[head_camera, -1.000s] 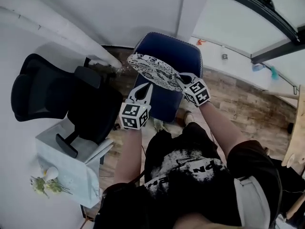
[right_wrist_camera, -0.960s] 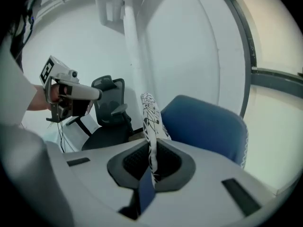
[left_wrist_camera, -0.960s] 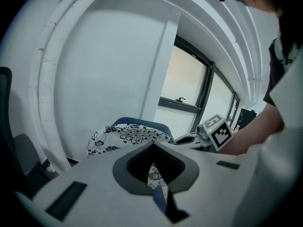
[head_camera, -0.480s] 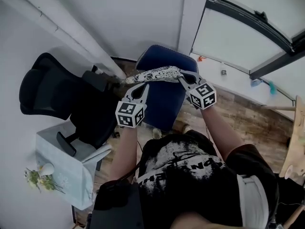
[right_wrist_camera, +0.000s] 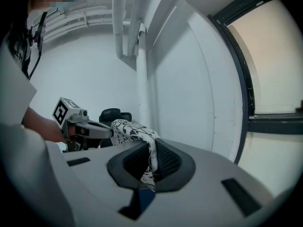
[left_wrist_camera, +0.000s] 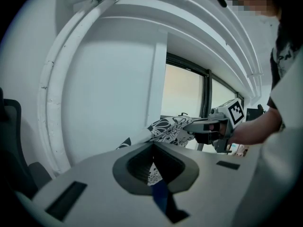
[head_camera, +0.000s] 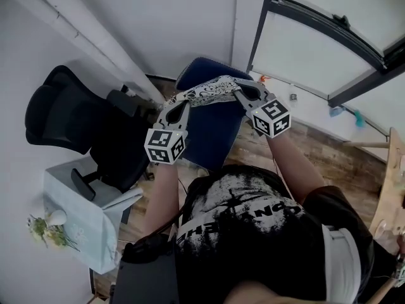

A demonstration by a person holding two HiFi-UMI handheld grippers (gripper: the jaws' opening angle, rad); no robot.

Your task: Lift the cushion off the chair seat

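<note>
Black-and-white floral cloth covers the cushion (head_camera: 212, 88). It hangs in the air between your two tools, clear of the blue chair seat (head_camera: 212, 132) and roughly over the seat's far edge in the head view. Your left hand-held gripper (head_camera: 183, 99) is clenched on the cushion's left end. Its own view shows the patterned fabric pinched flat between the dark pads. Your right hand-held gripper (head_camera: 238, 88) is clamped just as tightly on the opposite end, with a fold of the same cloth running down between its jaws. The cushion looks light and soft: it drapes and curves between the two grips instead of holding a flat shape, so expect the middle to sag if you bring your hands closer together. Each pinch seems to catch only a thin margin of fabric near the edge, and that kind of cover can creep out of smooth pads, so a deeper bite that takes in some padding would probably be safer. Keeping the two ends level and evenly apart should stop it twisting or swinging toward the black office chair (head_camera: 69, 116) beside the seat's left edge.
</note>
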